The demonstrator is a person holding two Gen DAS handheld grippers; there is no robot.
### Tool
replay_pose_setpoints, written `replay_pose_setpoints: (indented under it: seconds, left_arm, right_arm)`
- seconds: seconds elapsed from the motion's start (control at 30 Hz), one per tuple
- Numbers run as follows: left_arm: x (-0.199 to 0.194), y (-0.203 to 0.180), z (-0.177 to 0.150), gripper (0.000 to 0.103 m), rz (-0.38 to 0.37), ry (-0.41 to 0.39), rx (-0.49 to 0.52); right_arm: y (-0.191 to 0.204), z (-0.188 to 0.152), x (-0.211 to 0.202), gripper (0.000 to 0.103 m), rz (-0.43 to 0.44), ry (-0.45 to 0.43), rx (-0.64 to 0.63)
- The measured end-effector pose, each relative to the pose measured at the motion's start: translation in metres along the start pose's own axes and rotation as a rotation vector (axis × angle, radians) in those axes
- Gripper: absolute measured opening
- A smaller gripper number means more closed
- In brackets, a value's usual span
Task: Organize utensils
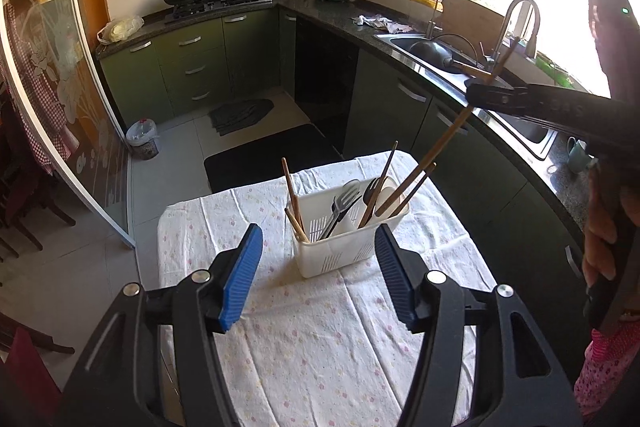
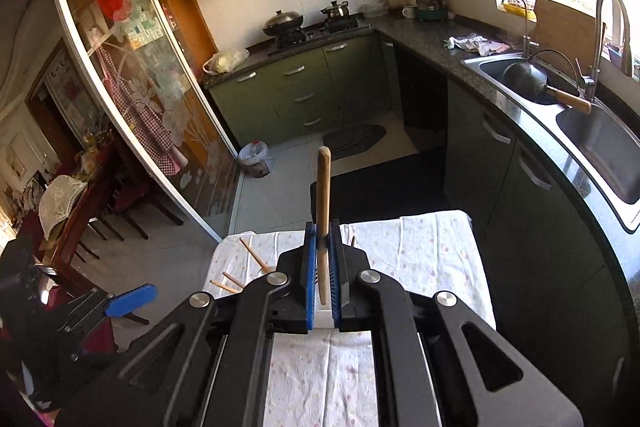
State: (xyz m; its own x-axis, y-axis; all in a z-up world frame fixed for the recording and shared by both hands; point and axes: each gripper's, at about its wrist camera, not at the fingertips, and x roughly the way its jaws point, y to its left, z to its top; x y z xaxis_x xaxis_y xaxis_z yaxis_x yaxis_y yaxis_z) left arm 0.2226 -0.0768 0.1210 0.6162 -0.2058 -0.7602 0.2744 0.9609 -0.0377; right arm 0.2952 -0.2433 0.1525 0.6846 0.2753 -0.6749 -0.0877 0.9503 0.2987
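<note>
- At the bottom of the left wrist view, the left gripper (image 1: 318, 271) stands wide apart and empty, its blue pads framing the cloth-covered table (image 1: 320, 347).
- At the bottom centre of the right wrist view, the right gripper (image 2: 323, 269) is pinched narrow on a wooden chopstick (image 2: 324, 203), which rises upright between the blue pads.
- Just beyond the left gripper, in the middle of the frame, a white utensil basket (image 1: 340, 251) stands on the cloth.
- Its left compartment holds wooden chopsticks (image 1: 294, 203); the middle holds black and grey utensils (image 1: 344, 205); the right holds more chopsticks and a dark fork.
- The held chopstick slants from the basket's right compartment up to the right gripper at the right of the frame.
- Farther off, at right, a steel sink (image 1: 404, 41) holds a dark wok (image 1: 430, 53).
- In the upper left, a stove (image 1: 216, 3) carries two lidded pots.
</note>
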Motion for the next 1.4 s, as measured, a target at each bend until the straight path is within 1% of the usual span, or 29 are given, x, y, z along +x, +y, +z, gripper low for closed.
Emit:
replay_pose_setpoints:
  seconds: [0.13,0.27,0.3,0.33,0.37,0.4,0.47,0.53,0.6,0.63,0.7,0.73,0.77,0.8,0.83,0.9,0.97,1.0,1.13,1.2,1.27,1.4]
  left_arm:
    - [0.004,0.000,-0.008,0.056,-0.005,0.018,0.008]
    - [0.009,0.001,-0.012,0.056,-0.006,0.031,0.008]
    - [0.011,0.000,-0.014,0.056,-0.008,0.035,0.006]
    - [0.012,0.000,-0.015,0.056,-0.009,0.039,0.004]
    - [0.014,0.001,-0.016,0.056,-0.009,0.042,0.002]
    - [0.015,0.001,-0.018,0.056,-0.010,0.045,0.000]
    - [0.016,0.001,-0.022,0.058,-0.014,0.048,-0.005]
    - [0.014,0.001,-0.029,0.060,-0.023,0.040,-0.016]
    - [0.009,0.000,-0.039,0.063,-0.028,0.017,-0.022]
    - [0.006,0.000,-0.045,0.066,-0.027,0.004,-0.023]
    - [0.000,0.000,-0.061,0.069,-0.026,-0.032,-0.023]
    - [-0.003,0.000,-0.071,0.073,-0.021,-0.053,-0.022]
    - [-0.006,0.001,-0.082,0.075,-0.008,-0.078,-0.022]
    - [-0.009,0.001,-0.095,0.082,0.011,-0.105,-0.021]
    - [-0.011,0.002,-0.108,0.087,0.028,-0.129,-0.020]
    - [-0.013,0.001,-0.136,0.091,0.062,-0.168,-0.014]
    - [-0.014,0.001,-0.162,0.092,0.097,-0.194,-0.015]
    - [-0.014,0.002,-0.173,0.095,0.106,-0.199,-0.021]
    - [-0.020,0.006,-0.207,0.096,0.099,-0.225,-0.089]
    - [-0.026,0.005,-0.219,0.096,0.112,-0.247,-0.108]
    - [-0.034,0.004,-0.230,0.096,0.122,-0.272,-0.120]
    - [-0.048,0.001,-0.245,0.096,0.179,-0.312,-0.131]
  right_arm:
    - [-0.010,-0.009,0.042,0.007,-0.019,0.063,0.021]
    - [-0.018,-0.021,0.072,0.008,-0.039,0.117,-0.008]
    - [-0.019,-0.025,0.077,0.011,-0.043,0.125,-0.013]
    - [-0.021,-0.027,0.080,0.015,-0.039,0.132,-0.013]
    - [-0.021,-0.029,0.081,0.028,-0.036,0.131,-0.010]
    - [-0.022,-0.032,0.079,0.035,-0.038,0.123,-0.009]
    - [-0.023,-0.037,0.071,0.035,-0.041,0.097,-0.020]
    - [-0.022,-0.045,0.054,0.038,-0.027,0.049,-0.024]
    - [-0.018,-0.059,0.027,0.051,-0.022,-0.008,-0.045]
    - [-0.015,-0.070,0.013,0.055,-0.026,-0.033,-0.063]
    - [-0.009,-0.097,-0.011,0.068,-0.029,-0.074,-0.093]
    - [-0.009,-0.112,-0.020,0.071,-0.026,-0.087,-0.105]
    - [-0.010,-0.129,-0.029,0.076,-0.023,-0.098,-0.111]
    - [-0.012,-0.147,-0.035,0.083,-0.026,-0.105,-0.115]
    - [-0.016,-0.165,-0.040,0.086,-0.023,-0.109,-0.116]
    - [-0.024,-0.203,-0.047,0.095,-0.008,-0.114,-0.104]
    - [-0.030,-0.238,-0.052,0.098,-0.003,-0.119,-0.097]
    - [-0.031,-0.254,-0.055,0.098,-0.016,-0.130,-0.097]
    - [-0.024,-0.306,-0.078,0.098,-0.076,-0.243,-0.115]
    - [-0.017,-0.326,-0.089,0.098,-0.079,-0.292,-0.133]
    - [-0.006,-0.343,-0.095,0.098,-0.100,-0.325,-0.152]
    - [0.002,-0.360,-0.101,0.098,-0.151,-0.359,-0.166]
